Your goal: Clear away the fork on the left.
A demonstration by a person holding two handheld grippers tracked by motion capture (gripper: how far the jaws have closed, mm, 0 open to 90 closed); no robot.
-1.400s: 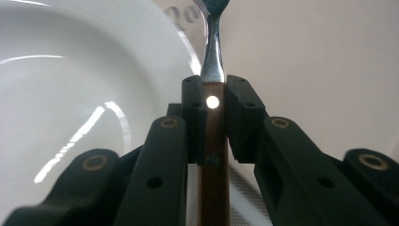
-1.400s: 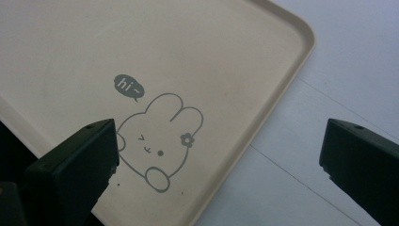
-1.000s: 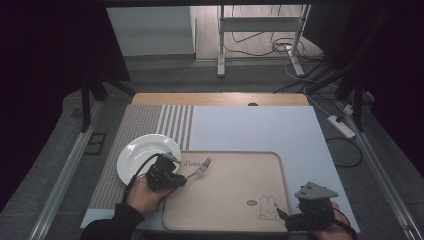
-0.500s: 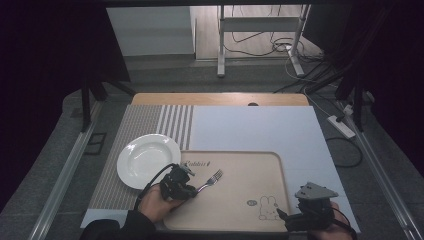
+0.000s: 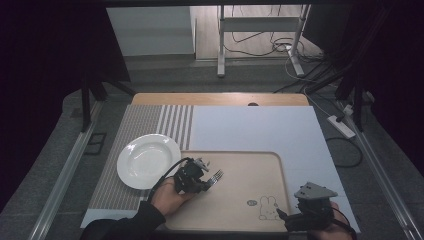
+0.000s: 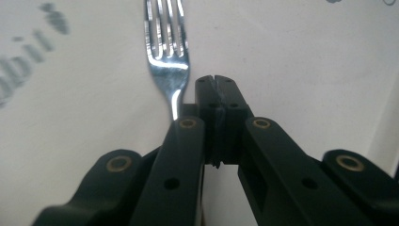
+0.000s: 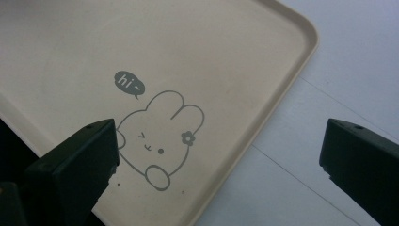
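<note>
Fork [image 5: 216, 176] in your left tongs [image 5: 200, 181] had travelled off the plate's [image 5: 145, 161] edge and out over the tray [image 5: 250, 175], toward three o'clock — tongs pinched tight on its handle, tines leading. Your right tongs [image 5: 295, 220] stayed parked at the tray's five o'clock corner by the rabbit drawing [image 7: 157, 136], spread wide and empty. Likely meaning — you were about to lay it on the tray.

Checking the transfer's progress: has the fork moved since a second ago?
Yes. The fork, held by the left gripper, has moved right, away from the white plate and further over the beige tray.
</note>
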